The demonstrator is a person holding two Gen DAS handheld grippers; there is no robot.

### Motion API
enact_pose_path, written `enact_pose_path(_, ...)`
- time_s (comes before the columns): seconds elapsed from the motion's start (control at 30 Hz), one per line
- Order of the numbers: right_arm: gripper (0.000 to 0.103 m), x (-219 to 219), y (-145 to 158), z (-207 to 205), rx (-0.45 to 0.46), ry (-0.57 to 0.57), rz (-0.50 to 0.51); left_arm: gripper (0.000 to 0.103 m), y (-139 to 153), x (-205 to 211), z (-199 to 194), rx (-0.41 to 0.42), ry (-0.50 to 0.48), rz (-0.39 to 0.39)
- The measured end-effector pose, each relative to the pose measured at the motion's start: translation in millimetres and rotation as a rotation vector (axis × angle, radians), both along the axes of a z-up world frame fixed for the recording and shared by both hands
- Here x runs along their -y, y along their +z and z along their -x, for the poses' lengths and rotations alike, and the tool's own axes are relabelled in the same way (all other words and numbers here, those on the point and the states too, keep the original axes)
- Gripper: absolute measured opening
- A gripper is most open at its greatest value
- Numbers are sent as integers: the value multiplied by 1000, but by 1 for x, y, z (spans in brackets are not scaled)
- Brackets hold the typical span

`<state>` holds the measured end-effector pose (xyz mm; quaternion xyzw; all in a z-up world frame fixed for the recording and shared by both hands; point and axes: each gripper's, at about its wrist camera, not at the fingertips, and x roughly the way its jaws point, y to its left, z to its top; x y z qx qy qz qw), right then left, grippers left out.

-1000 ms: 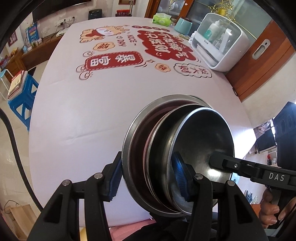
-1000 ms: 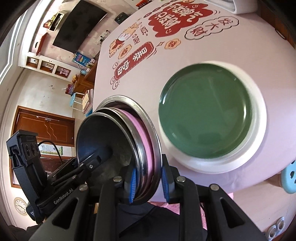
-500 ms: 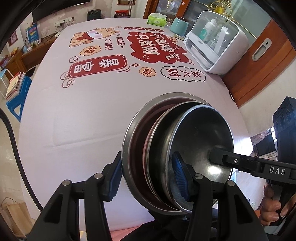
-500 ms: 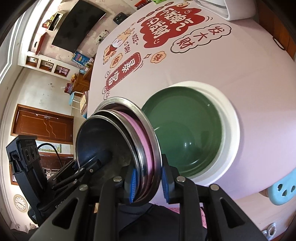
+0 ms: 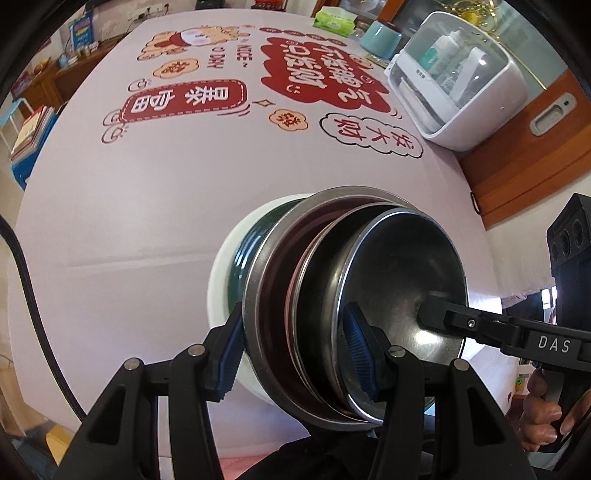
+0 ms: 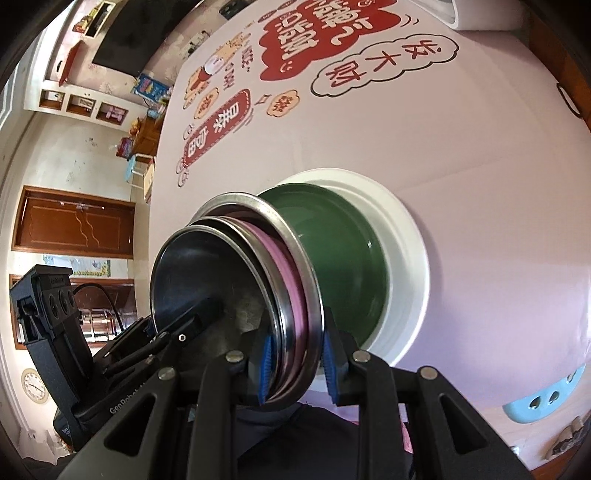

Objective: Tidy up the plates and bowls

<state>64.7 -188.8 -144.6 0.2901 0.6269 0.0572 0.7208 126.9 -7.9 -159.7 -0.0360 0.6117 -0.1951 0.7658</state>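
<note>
A tilted stack of nested steel bowls [image 5: 399, 280] with a pink bowl [image 6: 291, 280] among them hangs over the table's near edge. My left gripper [image 5: 293, 343] is shut across one side of the stack, one pad outside the largest bowl and one inside the smallest. My right gripper [image 6: 297, 363] is shut on the opposite rims; one of its fingers [image 5: 443, 317] shows inside the inner bowl. Just behind the stack lies a green plate [image 6: 332, 240] on a white plate [image 6: 410, 266]; the stack hides part of both. The green plate [image 5: 243, 258] and white plate [image 5: 221, 280] peek out left of the stack.
The table wears a pale cloth [image 5: 147, 206] with red print. A white lidded dish box [image 5: 458, 77], a teal container [image 5: 380, 35] and a tissue box [image 5: 334, 20] stand at the far right. A light blue stool [image 6: 546, 398] is beside the table. A hand [image 5: 546, 417] holds the right gripper.
Both grippers have carried the bowl stack sideways toward the green plate. The plate now sits right behind the stack and has come into the left wrist view. Both grips are unchanged.
</note>
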Motion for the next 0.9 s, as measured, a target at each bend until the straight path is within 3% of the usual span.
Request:
enact_pose_path(0.37, 26, 16, -28, -24, -105, 85, -20, 50, -24, 17, -13, -90, 61, -53)
enact_pose_path(0.9, 29, 21, -41, -40, -116, 144, -49, 52, -26, 28, -17, -106, 95, -134)
